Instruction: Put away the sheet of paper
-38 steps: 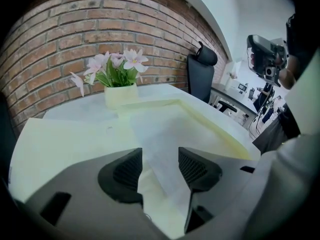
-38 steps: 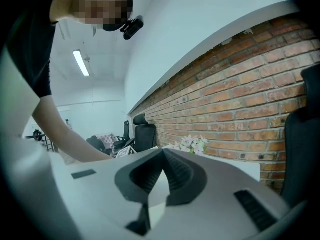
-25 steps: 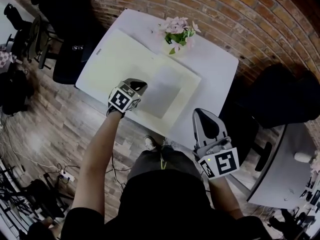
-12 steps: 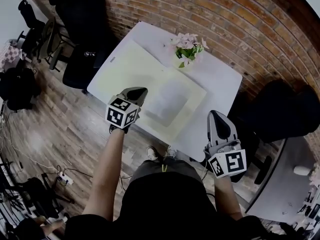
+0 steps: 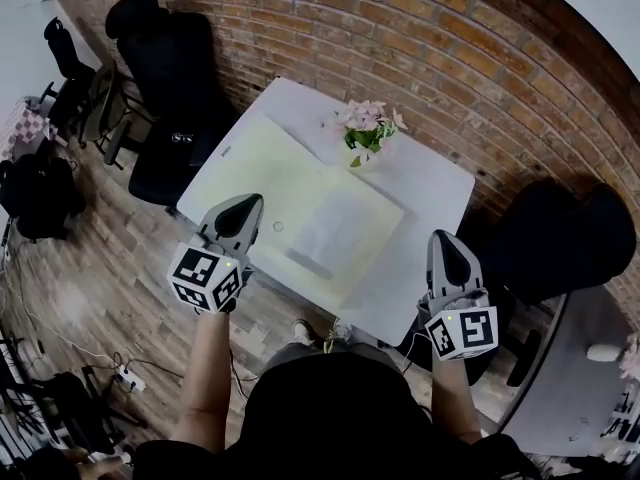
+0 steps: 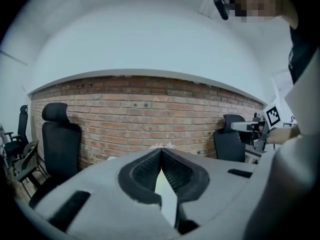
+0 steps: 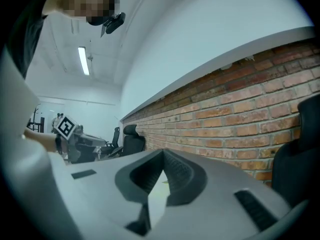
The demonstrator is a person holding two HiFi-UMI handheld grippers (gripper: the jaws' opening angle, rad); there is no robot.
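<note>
On the white table an open pale-yellow folder lies flat. The white sheet of paper rests on the folder's right half. My left gripper hangs at the table's near left edge, beside the folder, its jaws shut and empty. In the left gripper view my left gripper points at the brick wall with its tips touching. My right gripper is off the table's near right corner, clear of the paper. In the right gripper view my right gripper also shows its tips closed on nothing.
A pot of pink flowers stands at the table's far side by the brick wall. Black office chairs stand left and right of the table. Cables and a power strip lie on the wooden floor.
Both grippers have drawn back toward the person. The left one left the folder and moved left to the table's edge. The paper and folder stay put.
</note>
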